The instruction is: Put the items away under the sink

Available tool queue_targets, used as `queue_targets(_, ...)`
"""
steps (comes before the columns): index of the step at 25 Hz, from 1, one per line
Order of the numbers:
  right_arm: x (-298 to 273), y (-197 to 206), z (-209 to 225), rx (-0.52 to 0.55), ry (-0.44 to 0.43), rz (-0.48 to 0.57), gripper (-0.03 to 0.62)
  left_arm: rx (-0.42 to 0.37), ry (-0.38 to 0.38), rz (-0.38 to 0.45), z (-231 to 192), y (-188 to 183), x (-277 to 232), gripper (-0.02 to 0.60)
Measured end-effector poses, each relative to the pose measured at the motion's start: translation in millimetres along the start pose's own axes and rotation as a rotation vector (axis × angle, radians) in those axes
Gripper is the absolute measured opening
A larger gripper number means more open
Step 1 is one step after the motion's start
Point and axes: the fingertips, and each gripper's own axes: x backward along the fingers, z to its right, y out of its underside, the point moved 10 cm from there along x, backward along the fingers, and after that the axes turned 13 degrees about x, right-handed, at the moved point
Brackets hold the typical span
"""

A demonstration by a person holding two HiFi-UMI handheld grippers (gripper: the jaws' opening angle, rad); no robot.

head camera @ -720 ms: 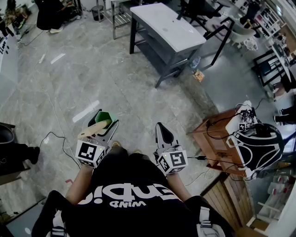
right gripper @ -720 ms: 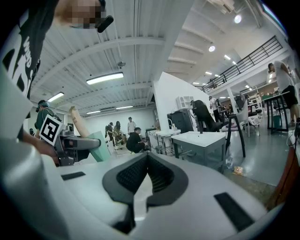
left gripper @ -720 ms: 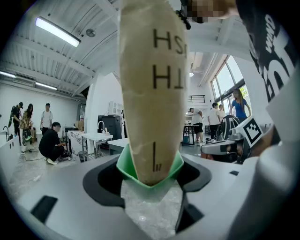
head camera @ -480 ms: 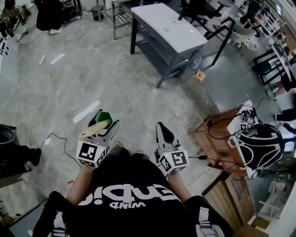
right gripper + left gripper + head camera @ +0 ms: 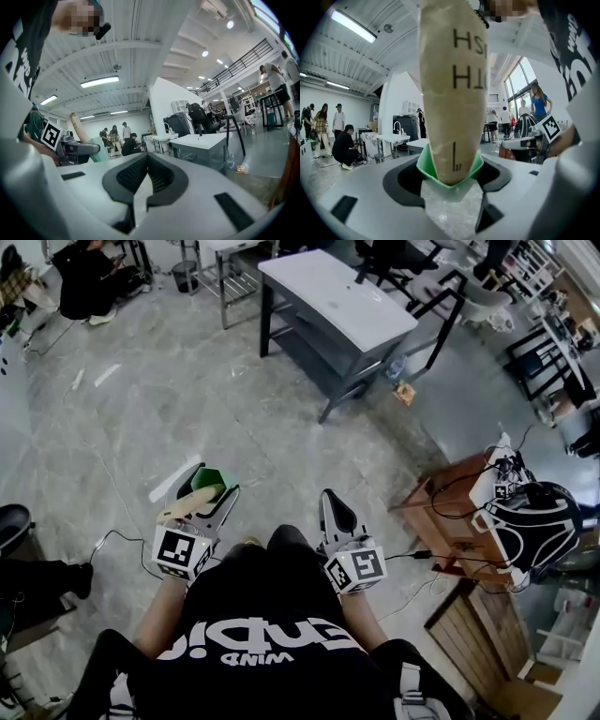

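a tan wrapped item (image 5: 450,89) with a green end, maybe a brush, is being clamped by the left gripper (image 5: 449,180); right gripper (image 5: 146,174) is being held pressed together, empty

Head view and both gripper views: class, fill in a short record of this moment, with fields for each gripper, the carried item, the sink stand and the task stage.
Left gripper: shut on the carried item
Carried item: long tan item with a green base, dark lettering on it
Right gripper: jaws together, nothing between them
Sink stand: white-topped, dark-framed stand, across the floor ahead, apart from both grippers
Lower shelf: open at the front, contents unclear
Task stage: item not yet put away
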Motion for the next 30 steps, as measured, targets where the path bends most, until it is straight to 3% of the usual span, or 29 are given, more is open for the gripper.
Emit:
queue_targets(6, -27, 2, -6, 0.008, 0.019, -0.021, 0.018, 0.016, 0.024, -0.013, -26, 0, -14, 0.330)
queue_targets(15, -94, 8, 24, 0.017, 0.036, -0.032, 0.018, 0.024, 0.050, -0.017, -68, -5, -74, 0.330)
queue_targets(30, -255, -15, 144, 0.011, 0.091, -0.051, 0.018, -0.007, 0.137, -0.017, -148, -83, -281, 0.330)
